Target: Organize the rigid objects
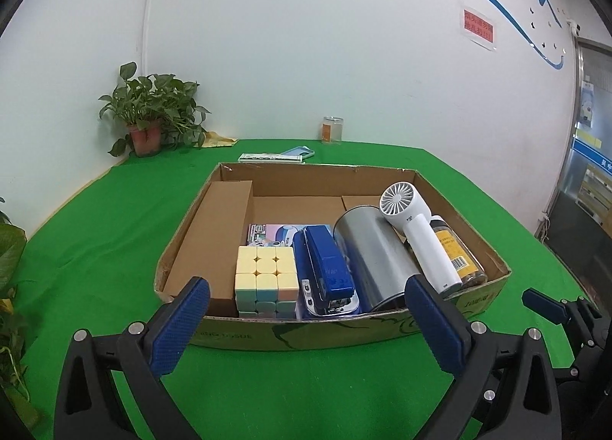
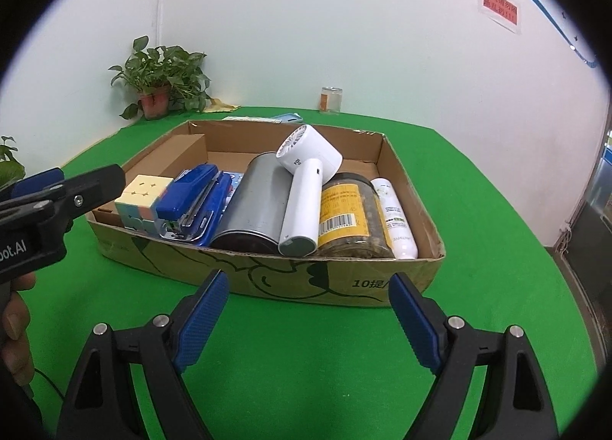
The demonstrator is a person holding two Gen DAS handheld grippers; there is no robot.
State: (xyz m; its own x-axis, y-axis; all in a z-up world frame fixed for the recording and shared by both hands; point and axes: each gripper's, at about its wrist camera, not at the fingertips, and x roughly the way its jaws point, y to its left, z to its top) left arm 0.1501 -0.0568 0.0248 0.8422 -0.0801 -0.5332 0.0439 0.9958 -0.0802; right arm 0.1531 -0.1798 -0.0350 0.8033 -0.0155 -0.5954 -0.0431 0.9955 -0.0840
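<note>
Hovering short of the near wall of the cardboard box (image 2: pixel 267 279), the left gripper (image 1: pixel 306 321) and right gripper (image 2: pixel 310 317) both have fingers spread apart and hold nothing. The cube (image 1: pixel 266 279), stapler (image 1: pixel 325 268), metal can (image 1: pixel 367 256), handheld fan (image 1: pixel 417 233) and jar (image 2: pixel 348 214) lie packed along the near wall — likely so each braces its neighbour, with the fan propped across can and jar.

I am looking at an office or lab: a slogan wall (image 1: pixel 306 38) is rising behind the green table (image 1: pixel 95 229), a potted plant (image 1: pixel 147 114) sitting against it.
</note>
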